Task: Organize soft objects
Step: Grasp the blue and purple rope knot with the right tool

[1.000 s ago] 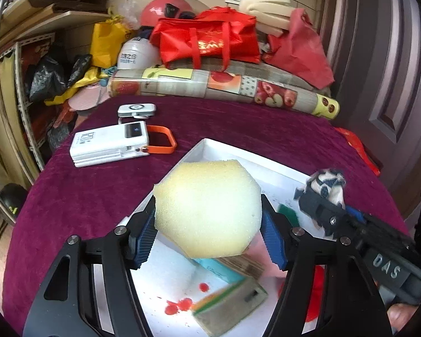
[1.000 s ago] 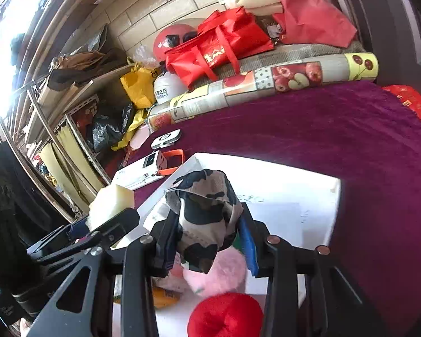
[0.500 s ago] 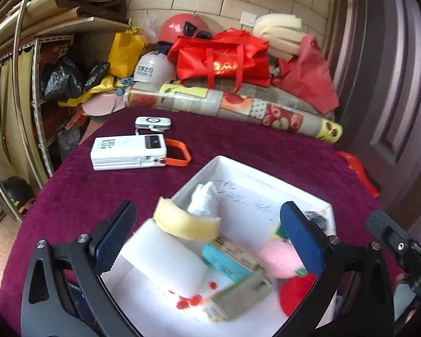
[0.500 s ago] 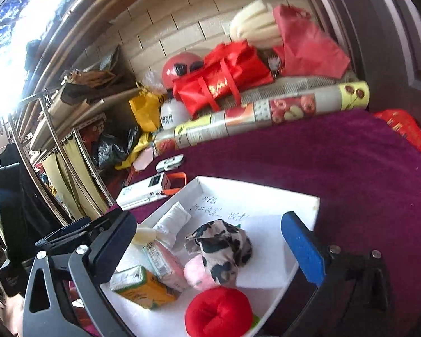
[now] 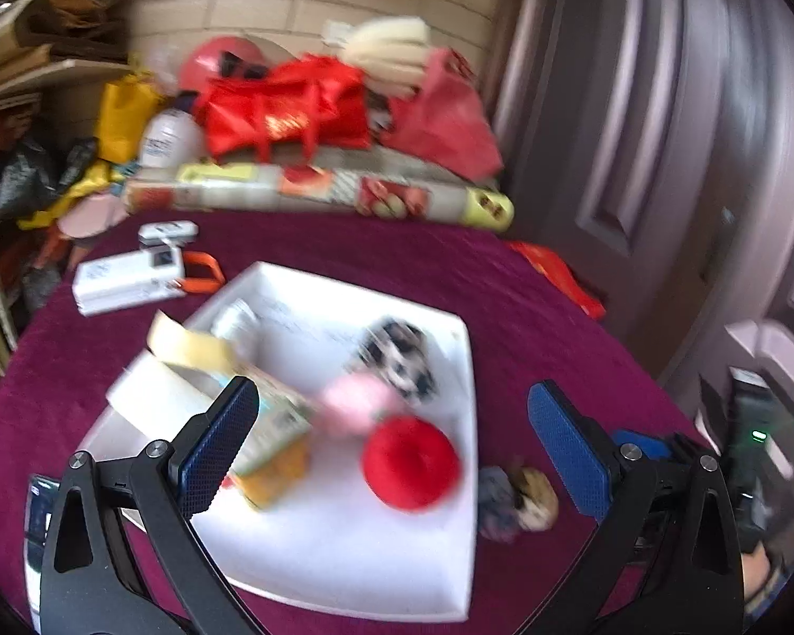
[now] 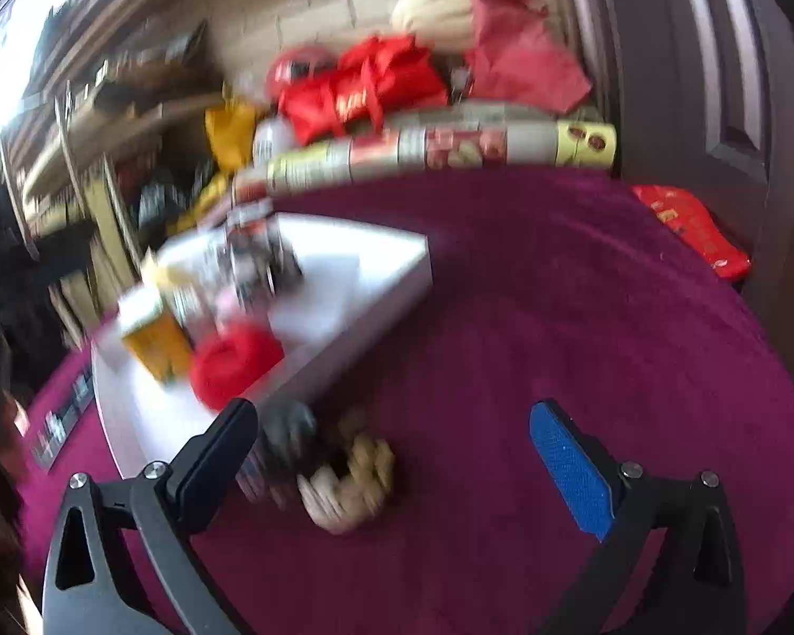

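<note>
The left claw [image 5: 391, 444] stands spread wide with nothing between its blue pads; it hangs above the near part of the white tray [image 5: 344, 545], which rests on the bench [image 5: 344, 248] under a magenta cloth. Inside the tray a red plush [image 5: 410, 463] lies nearest, touching a pink plush [image 5: 352, 405] behind it; the cow-patterned soft toy [image 5: 397, 357] sits beyond that, toward the far right corner; a yellow sponge [image 5: 190, 346] leans over the tray's left rim, beside some cartons. The right claw [image 6: 391, 455] is likewise released and empty; it hovers over the cloth just outside the tray's near right side. Between its fingers, close to the left one, lies a small grey and tan soft thing [image 6: 339, 471] on the cloth, just beside the tray's edge; motion blur makes it hard to say what it is. Farther out, a white device with an orange strap [image 5: 132, 280] lies left of the tray; a patterned roll [image 5: 317, 193] and red bags [image 5: 286, 106] sit at the bench's far side.
</note>
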The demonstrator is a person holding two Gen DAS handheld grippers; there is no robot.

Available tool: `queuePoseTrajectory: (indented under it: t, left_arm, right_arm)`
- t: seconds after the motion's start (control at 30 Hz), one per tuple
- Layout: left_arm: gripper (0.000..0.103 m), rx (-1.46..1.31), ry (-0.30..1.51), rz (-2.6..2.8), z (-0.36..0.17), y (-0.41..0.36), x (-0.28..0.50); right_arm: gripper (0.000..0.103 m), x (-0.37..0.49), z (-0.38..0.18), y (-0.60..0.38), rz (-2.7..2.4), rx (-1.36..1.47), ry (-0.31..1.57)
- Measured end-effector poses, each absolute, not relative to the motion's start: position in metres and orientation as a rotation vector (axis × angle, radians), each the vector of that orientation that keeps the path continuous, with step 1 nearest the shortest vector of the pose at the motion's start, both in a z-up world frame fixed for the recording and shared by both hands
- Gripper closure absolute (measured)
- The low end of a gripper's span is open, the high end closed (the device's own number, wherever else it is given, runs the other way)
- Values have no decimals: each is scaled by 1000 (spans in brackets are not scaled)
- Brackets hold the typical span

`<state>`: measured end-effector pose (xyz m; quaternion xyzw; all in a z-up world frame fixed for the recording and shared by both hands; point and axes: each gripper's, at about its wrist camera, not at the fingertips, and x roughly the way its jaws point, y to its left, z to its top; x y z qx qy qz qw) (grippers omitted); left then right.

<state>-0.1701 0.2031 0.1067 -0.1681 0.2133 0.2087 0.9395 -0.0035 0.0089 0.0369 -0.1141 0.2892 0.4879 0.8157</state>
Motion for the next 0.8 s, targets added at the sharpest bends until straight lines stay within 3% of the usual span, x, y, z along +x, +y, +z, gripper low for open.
queuePoseTrajectory:
  t: [0.37,0.4,0.43,0.5,0.53,0.6,0.8]
  left_arm:
    - [0,-397,483,427,86,199,-180]
    - [0,-391,485,431,87,197,-179]
    - [0,-387,487,431,86,198,-180]
    - [0,-375,493,426,86,196,-178]
    - [0,-372,495,424,85,194,-178]
    - [0,-366,502,419,84,192,-175]
    - [0,-349,528,382,80,179,-161]
  right_arm:
    - [0,-37,10,64,1184,-558,593]
    - [6,-40,5,72,1186,-601,593]
    - [27,-44,0,82,1172,-655,583]
    - [44,-44,-6,90,1164,-695,586]
    - [62,-42,-3,88,1158,-685,583]
    - [83,-35,5,79,1183,-634,601]
    - [85,-8,33,11,1088,-503,580]
